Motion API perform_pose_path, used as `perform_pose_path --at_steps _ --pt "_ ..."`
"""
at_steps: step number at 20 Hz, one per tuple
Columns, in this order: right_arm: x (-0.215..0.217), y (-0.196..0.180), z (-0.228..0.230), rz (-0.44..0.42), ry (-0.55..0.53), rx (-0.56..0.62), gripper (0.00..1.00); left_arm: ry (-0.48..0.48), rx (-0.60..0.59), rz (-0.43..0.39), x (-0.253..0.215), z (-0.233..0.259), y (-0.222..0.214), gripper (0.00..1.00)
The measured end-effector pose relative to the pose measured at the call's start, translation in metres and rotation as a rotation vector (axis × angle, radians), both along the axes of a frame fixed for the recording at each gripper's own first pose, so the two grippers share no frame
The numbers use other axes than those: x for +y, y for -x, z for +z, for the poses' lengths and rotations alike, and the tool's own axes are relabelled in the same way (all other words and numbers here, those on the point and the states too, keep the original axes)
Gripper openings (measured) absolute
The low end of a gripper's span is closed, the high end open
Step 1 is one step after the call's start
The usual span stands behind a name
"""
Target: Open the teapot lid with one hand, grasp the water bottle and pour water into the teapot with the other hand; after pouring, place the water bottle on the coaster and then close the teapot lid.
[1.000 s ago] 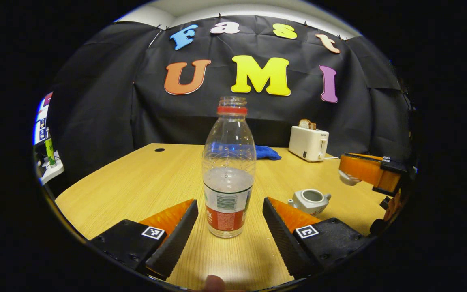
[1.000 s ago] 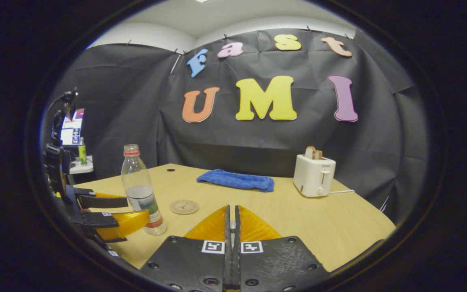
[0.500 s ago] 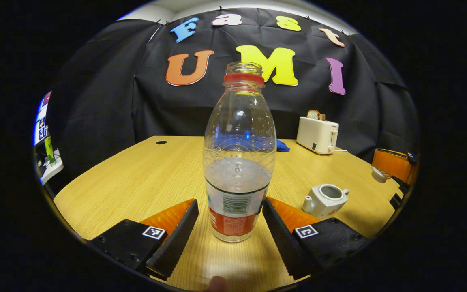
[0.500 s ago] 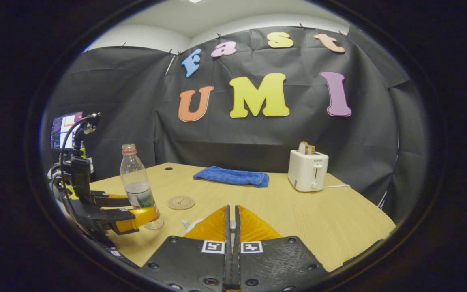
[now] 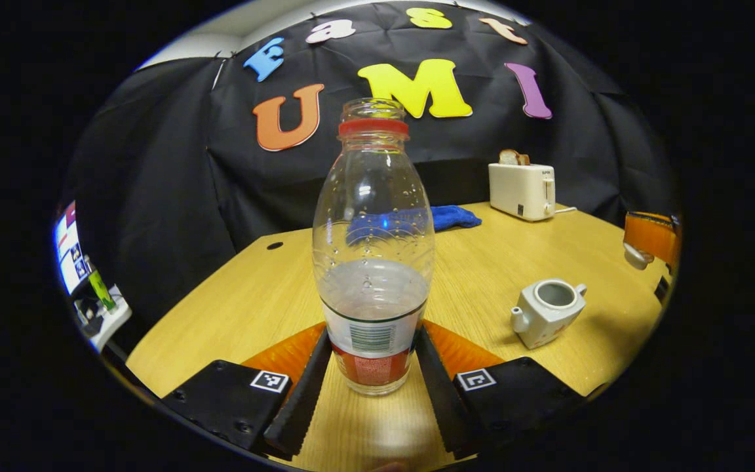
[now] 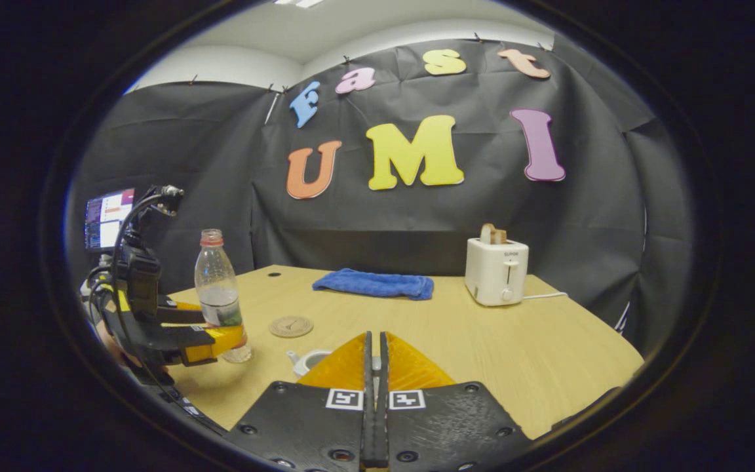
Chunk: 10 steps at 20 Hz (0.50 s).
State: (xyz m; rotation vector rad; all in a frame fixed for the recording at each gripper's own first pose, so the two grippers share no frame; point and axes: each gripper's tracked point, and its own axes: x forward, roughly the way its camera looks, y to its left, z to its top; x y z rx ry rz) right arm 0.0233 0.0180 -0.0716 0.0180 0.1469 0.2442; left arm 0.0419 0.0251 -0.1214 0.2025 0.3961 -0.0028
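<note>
A clear water bottle (image 5: 373,262) with a red neck ring, no cap and water in its lower part stands upright in the left gripper view. My left gripper (image 5: 372,357) is shut on its labelled base, one finger on each side. The white teapot (image 5: 548,311) sits open on the table to the right. My right gripper (image 5: 649,239) hovers beyond it with the white lid (image 5: 633,257) under its tips. In the right gripper view my right gripper (image 6: 375,341) is shut, the teapot (image 6: 305,360) peeks out left of it, and the round coaster (image 6: 291,326) lies beside the bottle (image 6: 218,295).
A white toaster (image 6: 497,278) with bread in it stands at the back right of the wooden table (image 6: 515,354). A blue cloth (image 6: 374,285) lies at the back middle. A monitor (image 6: 105,216) and cables are off the table's left side.
My left gripper's fingers have come together from wide apart onto the bottle's base. The right gripper, still holding the lid, has drifted off to the right of the teapot.
</note>
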Motion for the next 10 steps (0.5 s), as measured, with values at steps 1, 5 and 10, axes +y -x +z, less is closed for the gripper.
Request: perform_pose_path --at_steps 1,5,10 --pt "-0.003 -0.001 0.0 -0.001 0.0 0.001 0.0 -0.061 -0.001 -0.009 0.001 0.005 0.001 0.77" --pt "-0.015 -0.003 0.001 -0.009 -0.009 0.0 0.0 -0.29 0.007 -0.066 0.006 0.02 0.005 0.76" --pt "-0.03 -0.001 0.001 -0.024 -0.018 -0.003 0.02 -0.545 0.073 -0.128 0.012 0.016 0.006 0.76"
